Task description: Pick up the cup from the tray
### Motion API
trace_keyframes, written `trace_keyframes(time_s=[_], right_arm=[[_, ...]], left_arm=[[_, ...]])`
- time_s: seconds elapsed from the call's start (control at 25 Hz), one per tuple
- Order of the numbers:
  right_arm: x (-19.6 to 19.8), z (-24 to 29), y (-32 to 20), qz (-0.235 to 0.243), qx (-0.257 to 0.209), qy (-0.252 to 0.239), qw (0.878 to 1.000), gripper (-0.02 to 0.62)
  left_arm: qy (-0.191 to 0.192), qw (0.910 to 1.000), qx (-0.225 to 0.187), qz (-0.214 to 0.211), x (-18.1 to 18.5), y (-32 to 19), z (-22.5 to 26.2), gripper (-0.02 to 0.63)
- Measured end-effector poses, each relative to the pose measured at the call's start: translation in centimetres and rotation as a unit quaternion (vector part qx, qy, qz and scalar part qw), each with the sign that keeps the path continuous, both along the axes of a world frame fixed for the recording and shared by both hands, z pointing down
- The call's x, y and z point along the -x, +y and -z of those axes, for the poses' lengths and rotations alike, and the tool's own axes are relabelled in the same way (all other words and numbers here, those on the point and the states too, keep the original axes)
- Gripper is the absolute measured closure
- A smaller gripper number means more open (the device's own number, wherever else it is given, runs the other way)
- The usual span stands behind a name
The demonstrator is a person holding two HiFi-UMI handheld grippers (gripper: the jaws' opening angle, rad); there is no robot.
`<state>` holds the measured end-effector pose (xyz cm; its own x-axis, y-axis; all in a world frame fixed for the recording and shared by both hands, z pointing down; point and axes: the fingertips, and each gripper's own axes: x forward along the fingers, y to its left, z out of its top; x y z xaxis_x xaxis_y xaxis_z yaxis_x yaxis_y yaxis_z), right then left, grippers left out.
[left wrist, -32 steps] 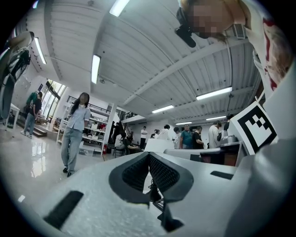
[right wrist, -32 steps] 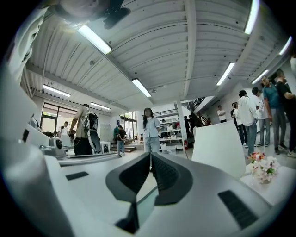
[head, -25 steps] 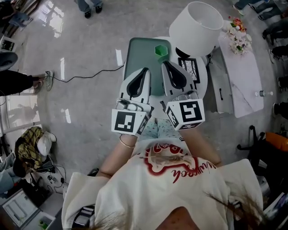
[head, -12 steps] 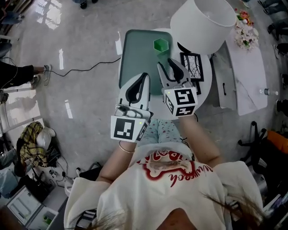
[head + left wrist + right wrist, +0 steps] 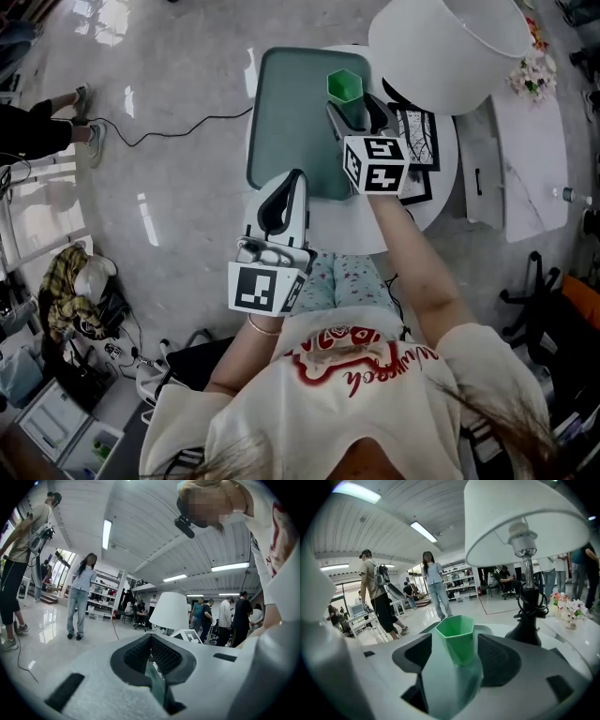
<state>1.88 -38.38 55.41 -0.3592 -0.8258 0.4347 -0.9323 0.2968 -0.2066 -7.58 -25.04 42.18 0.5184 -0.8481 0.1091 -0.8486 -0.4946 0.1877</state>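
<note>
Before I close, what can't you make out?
Cup's near side: head view, covered by the right tongs, which have just been opening, cup ungripped in their gap.
Lamp base: head view, under the shade.
Cup: left gripper view, blocked by the left tongs' own body.

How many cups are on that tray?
1: a green cup in the tray's far right corner, between the tips of the right claw's jaws, which have just been opening. That claw hides a little of the tray.
</note>
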Motion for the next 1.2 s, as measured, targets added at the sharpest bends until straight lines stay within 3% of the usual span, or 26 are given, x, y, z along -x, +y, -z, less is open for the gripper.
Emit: trace_keyframes(time_s=[0.2,0.6,0.92,1.2], right_arm=[[0.4,-1.6,-1.1,0.002,0.022,0.006,1.0,0.295],[0.7,-2.4,-2.0,0.006,0.02,0.021,1.0,0.299],[1.0,-0.8,-1.1,0.036,-0.027,0.059,0.997,0.319],[3.0,5.6,3.0,0.069,-0.069,0.031,0.995,0.321]], left_arm=[[0.0,1.0,0.001,0.002,0.4,0.4,-0.3,0.593],[-0.008,0.9999,0.005,-0.004,0.5,1.0,-0.5,0.594],[-0.008,1.0,0.002,-0.005,0.4,0.4,-0.6,0.592],[-0.006,0.9998,-0.014,-0.01,-0.1,0.0,1.1,0.592]])
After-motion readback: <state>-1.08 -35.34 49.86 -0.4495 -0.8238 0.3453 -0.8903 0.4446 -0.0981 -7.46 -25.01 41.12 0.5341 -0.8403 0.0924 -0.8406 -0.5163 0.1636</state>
